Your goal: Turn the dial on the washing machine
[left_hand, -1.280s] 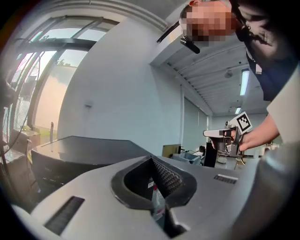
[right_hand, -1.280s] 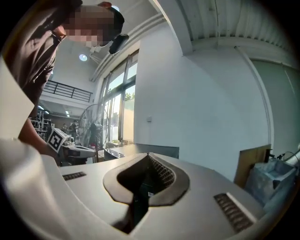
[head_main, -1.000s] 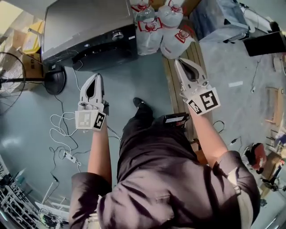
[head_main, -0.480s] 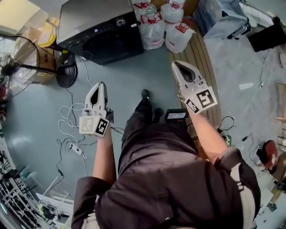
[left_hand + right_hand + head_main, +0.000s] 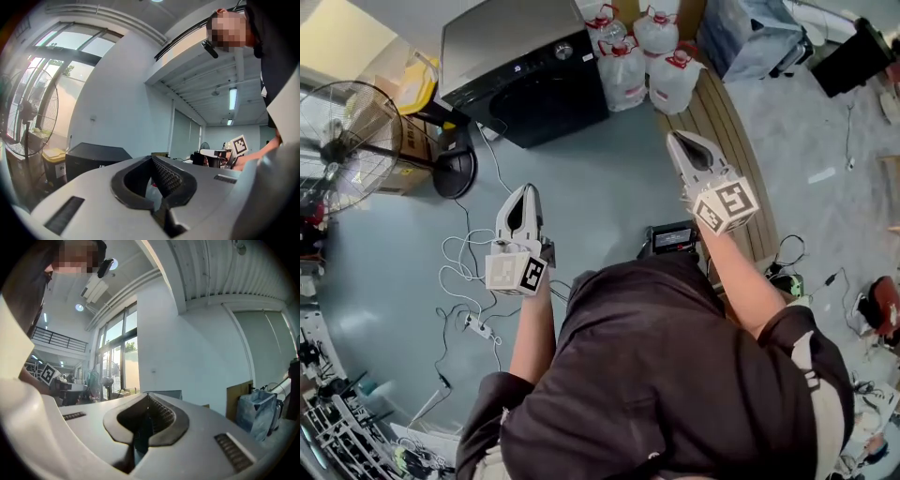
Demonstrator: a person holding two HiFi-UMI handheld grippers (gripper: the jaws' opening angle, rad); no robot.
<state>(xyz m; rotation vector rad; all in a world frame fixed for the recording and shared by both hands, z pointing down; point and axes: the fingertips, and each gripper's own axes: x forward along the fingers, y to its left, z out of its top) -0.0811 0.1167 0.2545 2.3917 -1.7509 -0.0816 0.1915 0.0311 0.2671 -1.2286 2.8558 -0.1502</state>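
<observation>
Distance is what matters most now. The washing machine (image 5: 525, 84) stands at the far side of the floor in the head view, well apart from both tongs. Its dial (image 5: 563, 51) sits on the dark control strip near the machine's right end, just beside a cluster of water jugs (image 5: 637, 56).

We hold the left tongs (image 5: 528, 190) level in front of us with the jaws together and nothing between them. Its own view shows the ribbed pads meeting at the tips, with the machine as a dark box beyond them. The right tongs (image 5: 677, 139) are likewise closed and empty, with only the hollow behind the tips showing as a gap. In the head view they hang over the edge of a slatted wooden platform (image 5: 727, 122).

We judge that both pairs are kept shut and pointed forward simply because there is nothing to grip yet. The hands are being carried, not worked, and the turn of the dial has not begun.

A standing fan (image 5: 356, 122) is left of the machine, and loose white cables (image 5: 455, 272) trail over the floor on our left. Both are reasons to approach down the bare middle of the floor. Once we are close, one pair of tongs will likely have to open enough to span the dial before any twist is possible. Either pair could do it from here.
</observation>
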